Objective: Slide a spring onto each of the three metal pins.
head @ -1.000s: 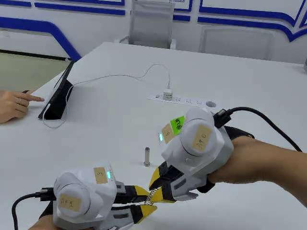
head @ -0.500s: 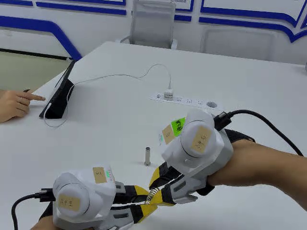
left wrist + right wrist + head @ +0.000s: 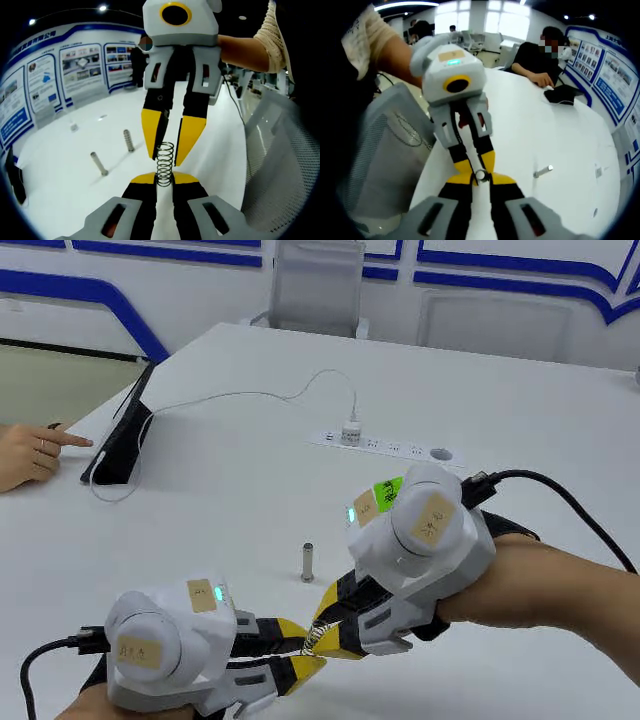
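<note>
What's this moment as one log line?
left gripper: shut on spring | right gripper: shut on same spring | pin: bare

Left gripper body cut by bottom edge; spring ends hidden between fingers.

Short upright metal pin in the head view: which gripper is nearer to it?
Right. The right gripper sits just right of the short upright metal pin; the left gripper lies farther, toward the person. Both grip one wire spring.

Head view looks down from above; gripper views face each other, sharing spring.
</note>
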